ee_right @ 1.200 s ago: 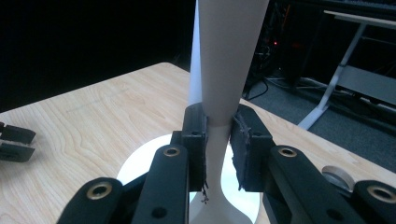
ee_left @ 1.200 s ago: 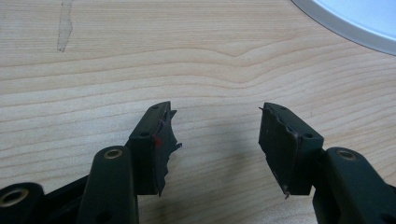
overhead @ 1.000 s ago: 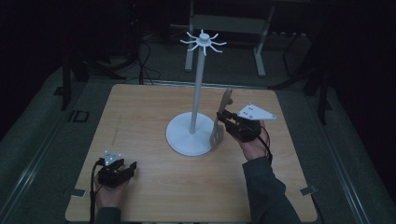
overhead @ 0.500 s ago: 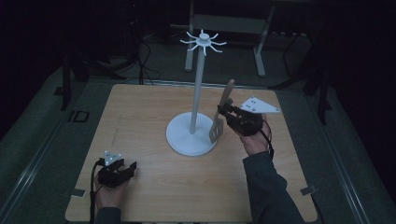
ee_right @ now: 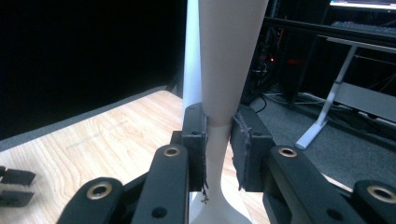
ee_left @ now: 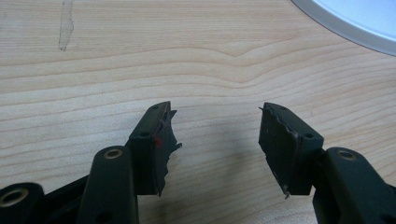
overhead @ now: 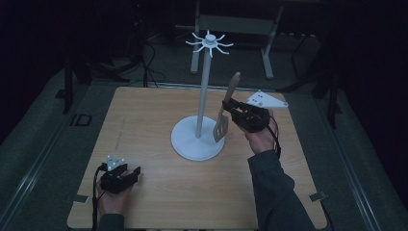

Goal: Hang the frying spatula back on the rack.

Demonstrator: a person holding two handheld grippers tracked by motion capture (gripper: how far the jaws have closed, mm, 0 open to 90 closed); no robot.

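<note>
Spatula [overhead: 226,109] lifted higher beside stand [overhead: 201,106], right gripper [overhead: 230,107] clamped on its handle, left gripper [ee_left: 215,135] jaws wide open, empty, over table [overhead: 144,120], no readable markings.

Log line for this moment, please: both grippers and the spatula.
right hand-held gripper: shut on spatula, upright beside rack pole | left hand-held gripper: open, low over table | hanging: not yet done

High view overhead; gripper views close, table-level.
</note>
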